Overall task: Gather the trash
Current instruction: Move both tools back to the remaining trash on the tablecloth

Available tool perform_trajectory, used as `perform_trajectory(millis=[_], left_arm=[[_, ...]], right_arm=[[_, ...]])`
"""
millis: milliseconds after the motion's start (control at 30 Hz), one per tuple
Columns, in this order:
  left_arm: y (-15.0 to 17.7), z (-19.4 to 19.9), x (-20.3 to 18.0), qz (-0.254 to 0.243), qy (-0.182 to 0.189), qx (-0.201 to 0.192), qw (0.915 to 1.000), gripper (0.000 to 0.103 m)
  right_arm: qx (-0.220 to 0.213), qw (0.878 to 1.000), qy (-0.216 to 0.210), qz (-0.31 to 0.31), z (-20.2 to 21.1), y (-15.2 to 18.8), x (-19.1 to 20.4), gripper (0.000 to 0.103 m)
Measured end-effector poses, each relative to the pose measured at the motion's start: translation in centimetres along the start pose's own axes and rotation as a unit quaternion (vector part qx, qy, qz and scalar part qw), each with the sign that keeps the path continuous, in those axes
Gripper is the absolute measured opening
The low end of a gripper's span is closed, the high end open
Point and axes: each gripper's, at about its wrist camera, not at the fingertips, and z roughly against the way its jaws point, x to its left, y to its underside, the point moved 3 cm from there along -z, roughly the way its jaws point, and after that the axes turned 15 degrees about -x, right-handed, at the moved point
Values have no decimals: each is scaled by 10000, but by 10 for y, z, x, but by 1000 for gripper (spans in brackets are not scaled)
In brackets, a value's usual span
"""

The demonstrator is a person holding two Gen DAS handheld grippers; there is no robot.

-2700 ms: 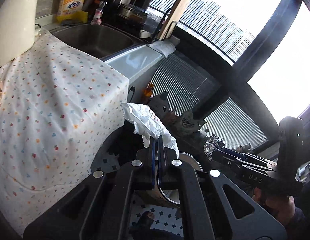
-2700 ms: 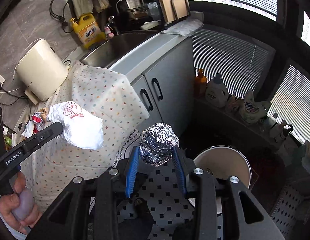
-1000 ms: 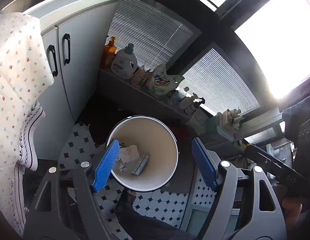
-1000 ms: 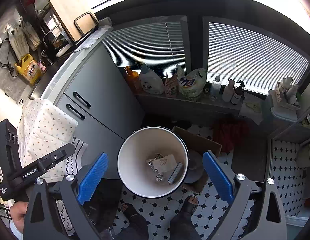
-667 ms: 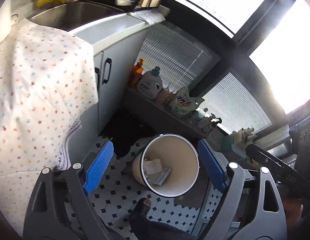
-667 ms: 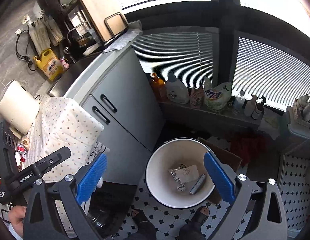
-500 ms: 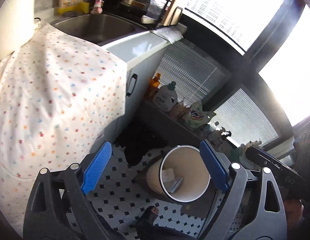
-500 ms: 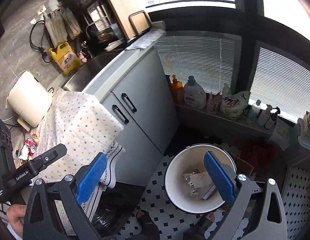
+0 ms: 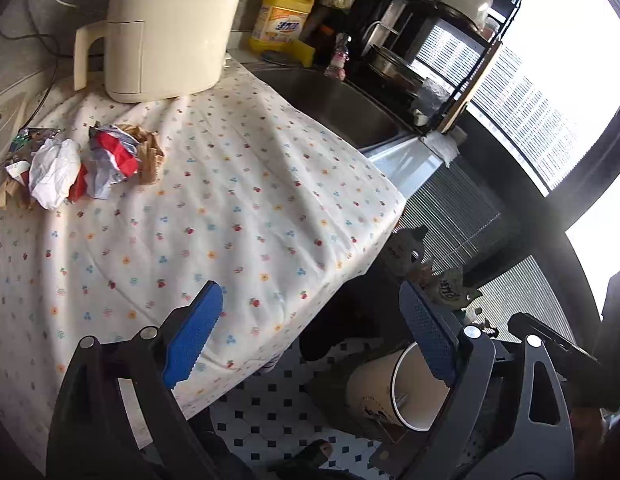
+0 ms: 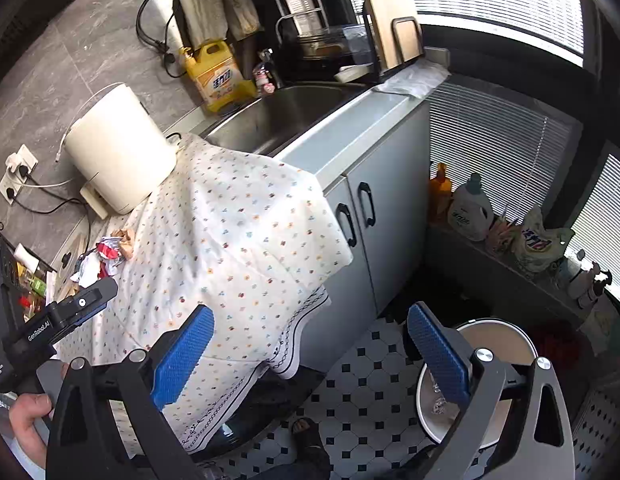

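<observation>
— Left wrist view, largest item first: what does the inspector record?

— The flowered tablecloth (image 9: 238, 216) now fills most of the frame, where half a second ago it took up only the left side. The cream appliance (image 9: 162, 28) stands at its far edge, beside the sink (image 9: 329, 100). The white bin (image 9: 405, 396) sits on the tiled floor (image 9: 270, 408) at lower right, partly behind the right pad; earlier it lay between the pads.

— And the task's things?

— A heap of crumpled trash (image 9: 82, 164), white, red and brown paper, lies on the cloth at far left, well apart from the bin. It was out of view before.

— The tongs?

— The left gripper (image 9: 310, 336) stands wide, nothing between its blue pads, as in the earlier frame. The right gripper (image 10: 310, 356) is likewise wide and holding nothing.

— Right wrist view?

— The same cloth (image 10: 238, 248) drapes over the grey cabinet (image 10: 373, 208). The bin (image 10: 489, 380) has shifted to the lower right, behind the right pad, with foil scraps visible inside. The trash heap (image 10: 106, 256) shows small at the left edge of the cloth, just above the left gripper's body (image 10: 66, 316).
</observation>
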Motion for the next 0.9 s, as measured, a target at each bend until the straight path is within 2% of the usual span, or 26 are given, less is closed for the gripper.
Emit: perform_trajectory(millis=[400,733,900], left_arm=[[-29,37,115,635,-638,-534,9945,89],[-46,59,214,1162,-1062,-900,9834,88],[-53,58,254,1258,-1151,-808,9820,75]], right_arm=[[178,9958,-569,692,-40,-1,101,95],[376,9898,-959,986,-84,3,178,76],[460,9886,-1122,889,-109,8,215,68]])
